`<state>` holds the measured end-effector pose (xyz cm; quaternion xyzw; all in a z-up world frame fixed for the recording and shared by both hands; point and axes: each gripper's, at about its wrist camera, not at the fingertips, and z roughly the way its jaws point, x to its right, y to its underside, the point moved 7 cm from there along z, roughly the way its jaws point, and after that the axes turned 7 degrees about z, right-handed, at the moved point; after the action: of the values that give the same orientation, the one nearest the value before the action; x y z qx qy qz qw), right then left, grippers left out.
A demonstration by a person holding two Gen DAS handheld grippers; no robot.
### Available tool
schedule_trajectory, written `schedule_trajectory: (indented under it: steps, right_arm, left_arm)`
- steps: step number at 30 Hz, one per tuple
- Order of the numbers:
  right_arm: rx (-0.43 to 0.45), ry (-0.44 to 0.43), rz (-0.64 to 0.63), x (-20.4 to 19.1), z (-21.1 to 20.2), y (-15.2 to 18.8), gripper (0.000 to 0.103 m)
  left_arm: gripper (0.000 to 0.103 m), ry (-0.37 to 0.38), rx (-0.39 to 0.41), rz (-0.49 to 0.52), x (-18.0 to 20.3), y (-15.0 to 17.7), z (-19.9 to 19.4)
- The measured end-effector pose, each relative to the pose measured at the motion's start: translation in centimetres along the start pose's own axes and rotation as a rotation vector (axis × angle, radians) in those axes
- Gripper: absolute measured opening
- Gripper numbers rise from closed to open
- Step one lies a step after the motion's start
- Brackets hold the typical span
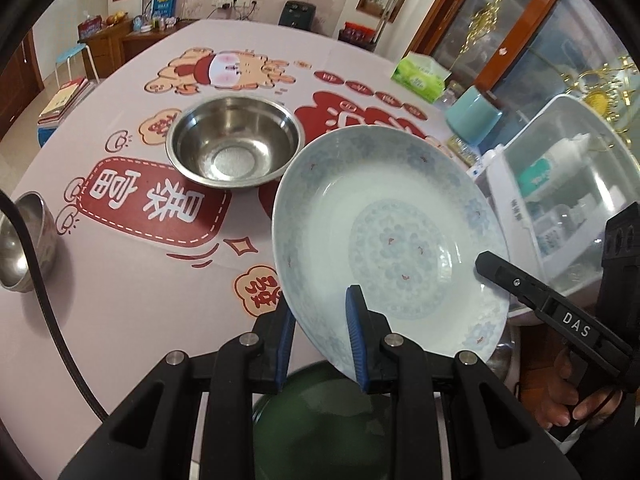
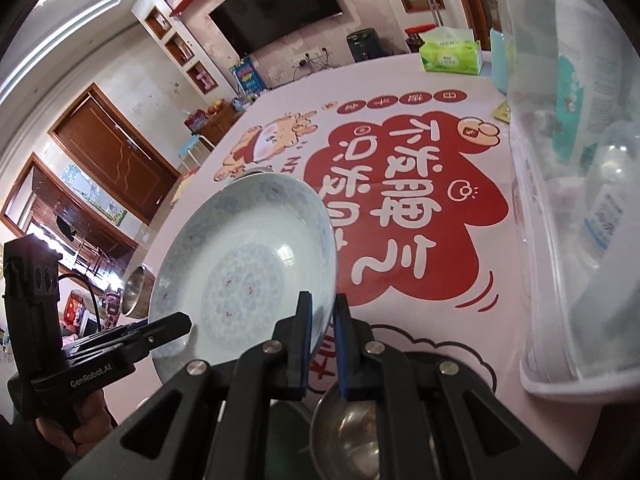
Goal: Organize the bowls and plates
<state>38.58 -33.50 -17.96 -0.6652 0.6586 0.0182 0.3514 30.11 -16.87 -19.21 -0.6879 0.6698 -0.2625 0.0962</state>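
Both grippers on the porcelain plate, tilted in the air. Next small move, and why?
Probably level and lower the pale blue patterned porcelain plate: both the left gripper and right gripper pinch its rim, and a dark green dish sits directly beneath it.

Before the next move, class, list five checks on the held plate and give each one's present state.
1. Left gripper clamps the plate rim: ok.
2. Right gripper clamps the opposite rim: ok.
3. Plate level: not ok, it is tilted.
4. Plate apart from the steel bowl on the table: ok.
5. Clearance above the green dish below: cannot tell.
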Motion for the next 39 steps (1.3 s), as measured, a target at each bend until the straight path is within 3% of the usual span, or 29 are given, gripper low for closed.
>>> schedule_trajectory:
  steps: [10,24,39]
  right_arm:
    - [0.05,-0.034,-0.031,-2.4,-3.3,0.9,0.01]
    - [0.095,-0.074,-0.103,-7.0,-7.0,4.2,0.01]
    - [0.107,-0.104,-0.166,-11.6,-9.0,9.5,0.011]
  left_arm:
    - [0.023,0.008,0.088,0.016,0.4,0.8,-5.1]
    - [0.023,0.009,0.161,0.009,-0.9,4.2,-12.0]
    - [0.023,0.0,0.176,-0.029,-4.0,9.7,-17.3]
